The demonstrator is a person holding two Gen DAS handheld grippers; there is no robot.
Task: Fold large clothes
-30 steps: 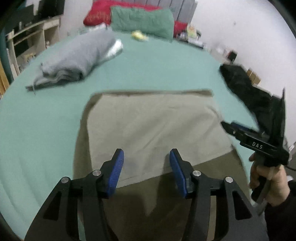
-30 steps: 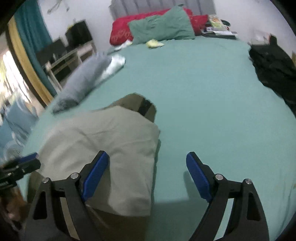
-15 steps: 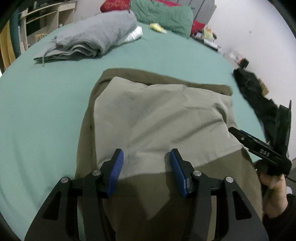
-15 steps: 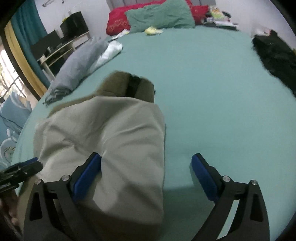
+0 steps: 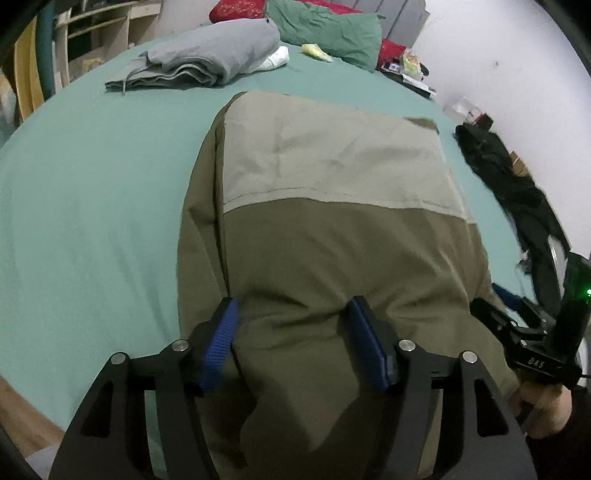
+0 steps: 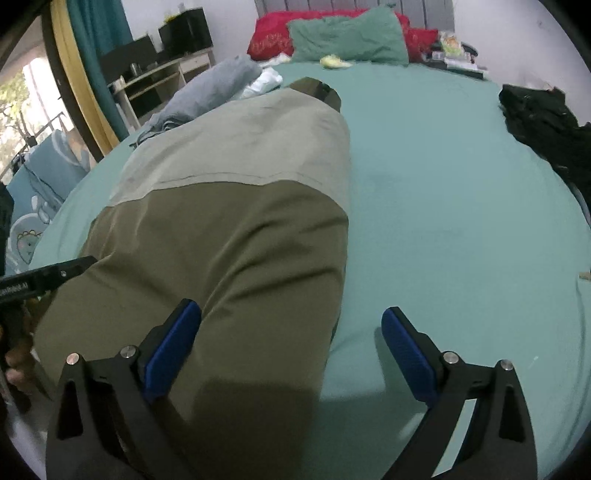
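Observation:
A large two-tone garment (image 5: 332,206), dark olive near me and pale khaki farther off, lies folded on the green bed sheet (image 5: 92,192). It also shows in the right wrist view (image 6: 229,206). My left gripper (image 5: 295,347) is open, its blue pads on either side of a raised ridge of the olive cloth at the near edge. My right gripper (image 6: 291,350) is open wide over the garment's near right corner, one pad above the cloth and one above the bare sheet. The right gripper shows at the right edge of the left wrist view (image 5: 532,332).
A folded grey garment (image 5: 207,62) lies at the far left of the bed. Green (image 5: 328,33) and red (image 6: 269,40) pillows sit at the headboard. A black garment (image 6: 546,125) lies at the bed's right edge. Shelves (image 6: 155,81) stand left of the bed.
Both grippers have moved down and closer to the garment's near edge. The olive cloth now bulges up between the left pads. Both jaws stay open.

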